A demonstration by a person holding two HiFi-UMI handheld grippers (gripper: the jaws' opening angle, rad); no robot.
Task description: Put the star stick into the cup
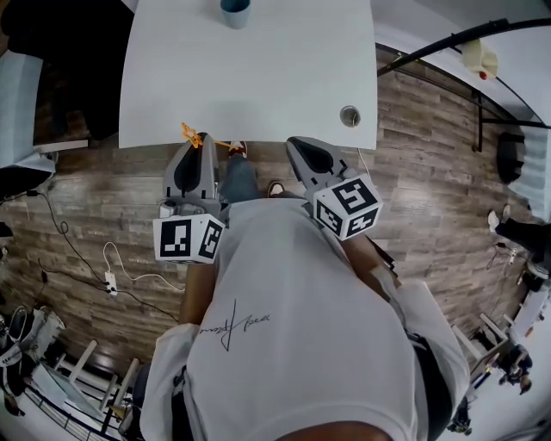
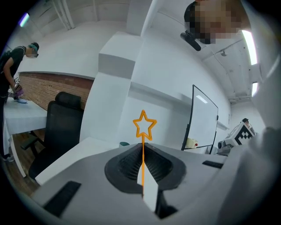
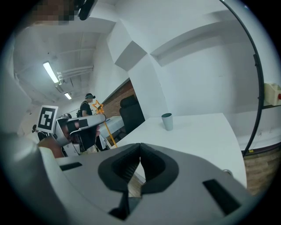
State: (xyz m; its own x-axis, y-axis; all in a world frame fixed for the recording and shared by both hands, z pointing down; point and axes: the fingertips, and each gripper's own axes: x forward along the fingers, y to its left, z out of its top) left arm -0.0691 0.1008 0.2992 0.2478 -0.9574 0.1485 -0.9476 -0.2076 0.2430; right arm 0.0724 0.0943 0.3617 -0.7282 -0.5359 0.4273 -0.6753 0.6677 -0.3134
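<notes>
A wood-plank floor is seen around a white desk, and both grippers are held at the desk's near edge, in front of the person's white T-shirt. No reach over the top has been made yet, so the task is judged to be at its carrying stage.

The left gripper is held level, with its jaws clenched on the shaft of the star stick. The stick is gripped crosswise and kept upright, the orange star standing just above the jaw tips. In the right gripper view a longer stretch of shaft is seen hanging free below that gripper. This hold is judged to suit the job, since the plain lower end can be lowered into an opening from above.

The right gripper is kept beside the left one. Its jaws are pressed together with nothing between them, so it is judged to be idle, or held ready to steady something.

The teal cup is set upright at the far edge of the desk, well apart from both grippers. A long reach across the bare top is therefore called for, and the thin shaft must be kept vertical so that the narrow mouth is not missed or the cup knocked over
</notes>
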